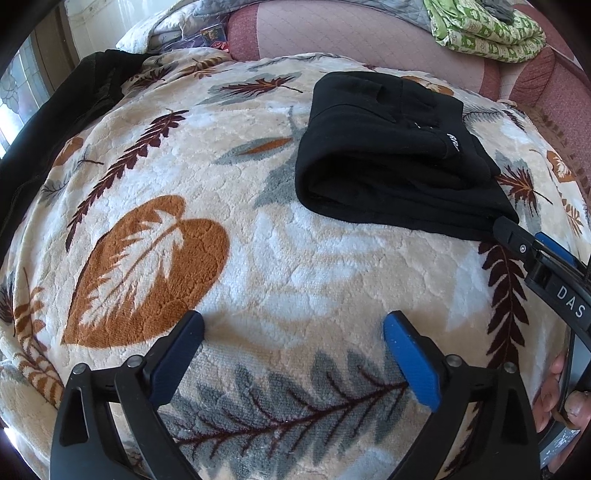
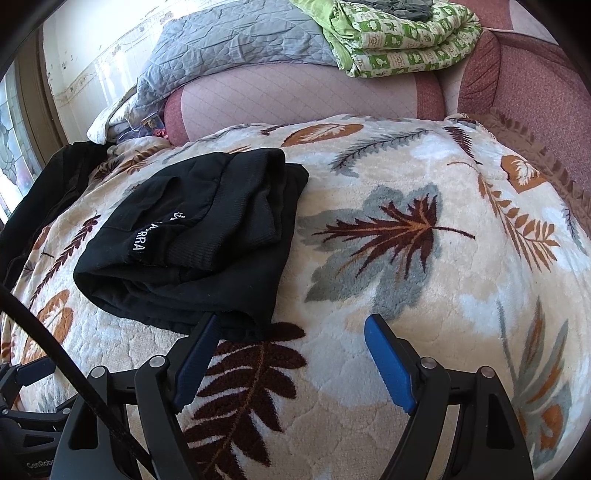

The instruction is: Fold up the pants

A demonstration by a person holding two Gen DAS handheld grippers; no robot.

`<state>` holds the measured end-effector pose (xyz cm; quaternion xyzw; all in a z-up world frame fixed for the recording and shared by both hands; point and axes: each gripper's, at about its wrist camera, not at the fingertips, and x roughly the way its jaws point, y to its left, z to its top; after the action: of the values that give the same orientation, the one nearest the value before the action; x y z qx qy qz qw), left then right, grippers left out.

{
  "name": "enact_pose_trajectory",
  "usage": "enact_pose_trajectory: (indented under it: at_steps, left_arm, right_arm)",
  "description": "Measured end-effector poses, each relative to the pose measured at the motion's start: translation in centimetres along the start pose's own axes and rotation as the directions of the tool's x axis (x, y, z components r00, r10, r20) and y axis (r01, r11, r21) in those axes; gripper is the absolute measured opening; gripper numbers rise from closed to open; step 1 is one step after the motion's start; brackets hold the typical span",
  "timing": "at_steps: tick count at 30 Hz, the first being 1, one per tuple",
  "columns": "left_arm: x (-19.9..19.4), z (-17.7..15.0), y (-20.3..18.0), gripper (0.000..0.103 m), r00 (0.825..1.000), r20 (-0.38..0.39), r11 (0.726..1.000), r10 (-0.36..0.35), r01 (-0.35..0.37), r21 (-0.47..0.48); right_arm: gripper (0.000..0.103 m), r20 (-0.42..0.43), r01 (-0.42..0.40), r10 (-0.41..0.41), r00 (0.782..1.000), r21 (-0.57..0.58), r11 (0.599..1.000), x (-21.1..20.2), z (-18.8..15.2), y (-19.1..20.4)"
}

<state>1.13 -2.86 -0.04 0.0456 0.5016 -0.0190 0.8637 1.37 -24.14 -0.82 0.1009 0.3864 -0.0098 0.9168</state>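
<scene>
Blanket (image 1: 280,266) bears one folded pants (image 1: 388,166), two empty tongs.

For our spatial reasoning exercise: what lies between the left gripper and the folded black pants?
Only bare leaf-patterned fleece blanket separates the open left gripper from the folded black pants, seen in the left wrist view.

Left wrist view: low over the leaf-print blanket (image 1: 295,258), looking forward between the left gripper (image 1: 293,332) fingers; folded black pants (image 1: 388,166) near, at 1 o'clock.
Right wrist view: low and close too, facing the same way past the right gripper (image 2: 290,332); pants (image 2: 192,240) at 10 o'clock, just beyond its left finger.
Shared ground: pants, blanket, pink sofa back (image 1: 351,33) (image 2: 295,92), green patterned quilt (image 1: 487,33) (image 2: 399,40) at 12 to 1 o'clock.
Cross-sight: right gripper (image 1: 509,229) enters the left view at 3 o'clock.
</scene>
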Motion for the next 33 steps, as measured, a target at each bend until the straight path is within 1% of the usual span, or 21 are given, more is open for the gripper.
enact_pose_trajectory:
  at_steps: [2, 4, 7, 9, 10, 12, 14, 16, 17, 18, 19, 20, 22, 23, 24, 25, 26, 27, 28, 30, 33]
  left_arm:
    - [0.0, 0.0, 0.0, 0.098, 1.000, 0.001, 1.000, -0.011, 0.011, -0.003]
    - [-0.5, 0.4, 0.7, 0.095, 0.996, 0.017, 0.996, -0.084, 0.085, -0.029]
    - [-2.6, 2.2, 2.3, 0.093, 0.976, 0.124, 0.979, -0.182, 0.192, -0.073]
    - [-3.6, 4.5, 3.0, 0.093, 0.960, 0.185, 0.974, -0.211, 0.223, -0.045]
    - [-3.5, 5.5, 3.0, 0.093, 0.956, 0.184, 0.971, -0.229, 0.237, -0.026]
    - [-2.4, 8.3, 3.0, 0.093, 0.946, 0.135, 0.955, -0.295, 0.296, 0.015]
    - [-0.4, 10.7, 3.3, 0.093, 0.930, 0.116, 0.937, -0.348, 0.349, 0.018]
    - [2.0, 12.8, 3.5, 0.093, 0.938, 0.107, 0.943, -0.331, 0.332, 0.008]
    - [3.1, 13.4, 3.6, 0.093, 0.937, 0.086, 0.940, -0.340, 0.341, 0.001]
    - [4.4, 14.0, 3.8, 0.093, 0.927, 0.053, 0.928, -0.372, 0.373, -0.015]
    - [5.7, 14.4, 4.0, 0.093, 0.905, 0.020, 0.904, -0.425, 0.425, -0.040]
    - [6.7, 14.5, 3.9, 0.093, 0.886, -0.003, 0.885, -0.464, 0.463, -0.056]
    - [8.4, 14.4, 3.0, 0.090, 0.860, -0.036, 0.860, -0.510, 0.507, -0.064]
    - [8.8, 14.3, 2.4, 0.087, 0.854, -0.042, 0.855, -0.519, 0.517, -0.051]
    - [8.7, 14.1, 1.6, 0.080, 0.860, -0.031, 0.861, -0.509, 0.509, -0.018]
    - [8.2, 14.0, 0.7, 0.057, 0.859, -0.023, 0.858, -0.512, 0.513, 0.026]
    - [8.1, 14.0, 0.1, 0.055, 0.862, -0.026, 0.861, -0.506, 0.507, 0.046]
    - [7.7, 14.1, -0.2, 0.053, 0.871, -0.015, 0.869, -0.491, 0.491, 0.056]
    - [7.2, 14.3, -0.3, 0.048, 0.869, -0.001, 0.867, -0.495, 0.495, 0.059]
    - [6.9, 14.8, -0.3, 0.043, 0.861, 0.015, 0.861, -0.508, 0.506, 0.048]
    - [6.3, 15.9, -0.3, 0.043, 0.853, 0.063, 0.855, -0.518, 0.517, 0.032]
  right_arm:
    - [0.085, 0.000, 0.000, 0.000, 1.000, 0.002, 1.000, 0.0, 0.0, 0.0]
    - [0.085, -0.002, -0.003, 0.003, 1.000, 0.005, 1.000, 0.0, 0.0, 0.0]
    - [0.085, 0.006, -0.052, 0.051, 0.999, 0.042, 0.998, -0.8, 0.5, -0.6]
    - [0.085, 0.020, -0.102, 0.101, 0.995, 0.074, 0.992, -1.5, 1.4, -1.1]
    - [0.085, 0.015, -0.133, 0.132, 0.991, 0.085, 0.987, -1.6, 2.0, -1.4]
    - [0.085, -0.015, -0.227, 0.230, 0.973, 0.131, 0.965, -1.2, 4.1, -2.1]
    - [0.085, -0.038, -0.281, 0.293, 0.955, 0.184, 0.942, -0.4, 5.7, -2.6]
    - [0.085, -0.084, -0.327, 0.353, 0.932, 0.222, 0.918, 1.5, 7.3, -2.6]
    - [0.085, -0.103, -0.324, 0.353, 0.930, 0.227, 0.918, 2.5, 7.9, -2.6]
    - [0.085, -0.117, -0.305, 0.337, 0.934, 0.228, 0.925, 3.6, 8.4, -2.5]
    - [0.085, -0.135, -0.285, 0.321, 0.937, 0.236, 0.929, 4.9, 8.8, -2.3]
    - [0.085, -0.149, -0.287, 0.331, 0.932, 0.255, 0.923, 6.0, 9.0, -2.4]
    - [0.085, -0.172, -0.331, 0.399, 0.900, 0.324, 0.886, 8.6, 9.1, -2.3]
    - [0.085, -0.179, -0.349, 0.424, 0.888, 0.339, 0.874, 9.4, 9.1, -2.1]
    - [0.085, -0.179, -0.365, 0.442, 0.879, 0.343, 0.866, 10.2, 9.2, -1.6]
    - [0.080, -0.170, -0.376, 0.444, 0.880, 0.322, 0.869, 10.6, 9.5, -1.0]
    - [0.062, -0.175, -0.384, 0.448, 0.877, 0.306, 0.871, 10.9, 9.7, -0.5]
    - [0.052, -0.187, -0.388, 0.450, 0.873, 0.292, 0.874, 11.1, 9.9, -0.2]
    - [0.045, -0.190, -0.391, 0.449, 0.873, 0.279, 0.877, 11.1, 10.3, 0.0]
    - [0.039, -0.169, -0.397, 0.443, 0.881, 0.249, 0.883, 10.3, 10.9, 0.2]
    - [0.036, -0.118, -0.397, 0.423, 0.899, 0.193, 0.897, 8.8, 12.2, 0.6]
